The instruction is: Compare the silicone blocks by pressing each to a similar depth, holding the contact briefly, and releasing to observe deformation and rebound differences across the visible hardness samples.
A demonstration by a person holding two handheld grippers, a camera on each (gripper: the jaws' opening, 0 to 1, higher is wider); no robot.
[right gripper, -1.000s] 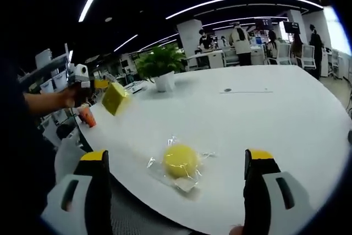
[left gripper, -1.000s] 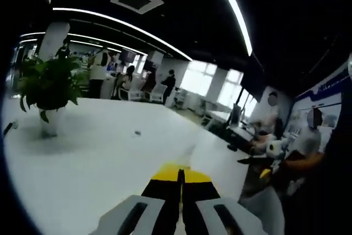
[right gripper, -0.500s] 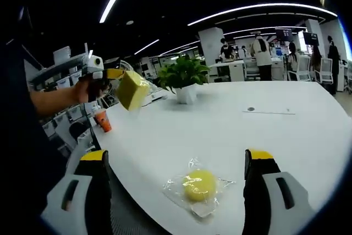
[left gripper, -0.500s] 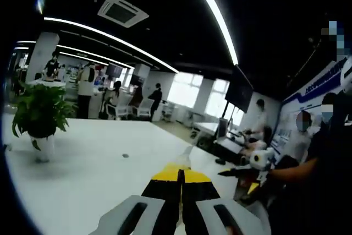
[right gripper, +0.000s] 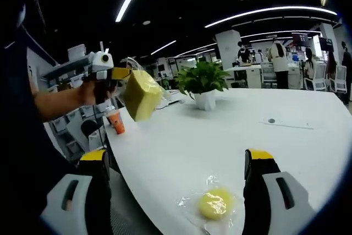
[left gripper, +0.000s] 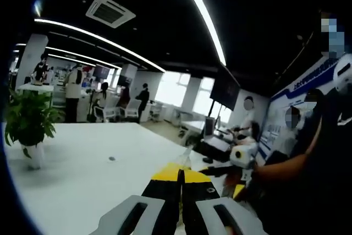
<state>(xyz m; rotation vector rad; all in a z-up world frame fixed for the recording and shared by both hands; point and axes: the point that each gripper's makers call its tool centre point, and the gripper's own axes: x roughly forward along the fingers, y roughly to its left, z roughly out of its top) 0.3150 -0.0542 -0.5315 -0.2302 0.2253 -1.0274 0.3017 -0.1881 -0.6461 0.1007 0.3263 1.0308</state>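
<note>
In the right gripper view my left gripper [right gripper: 113, 74] is held up in a hand at the left, shut on a yellow silicone block [right gripper: 142, 94] that hangs above the white table [right gripper: 181, 147]. A round yellow sample in a clear bag [right gripper: 215, 205] lies on the table near its front edge, low between my right gripper's [right gripper: 176, 155] wide-open jaws. In the left gripper view the left gripper [left gripper: 179, 173] has its jaws pressed together, with a pale sliver of the block poking out past the tips. The right gripper [left gripper: 242, 158] appears there at the right, held in a hand.
A potted plant [right gripper: 202, 81] [left gripper: 27, 122] stands on the table, and a small dark disc [right gripper: 270, 120] lies beyond it. An orange cup [right gripper: 115, 122] sits off the table's left edge. People stand and sit around desks in the background.
Both cameras have swung. In the right gripper view the left gripper with its block now looms larger and further right, and the bagged sample sits lower and to the right.
</note>
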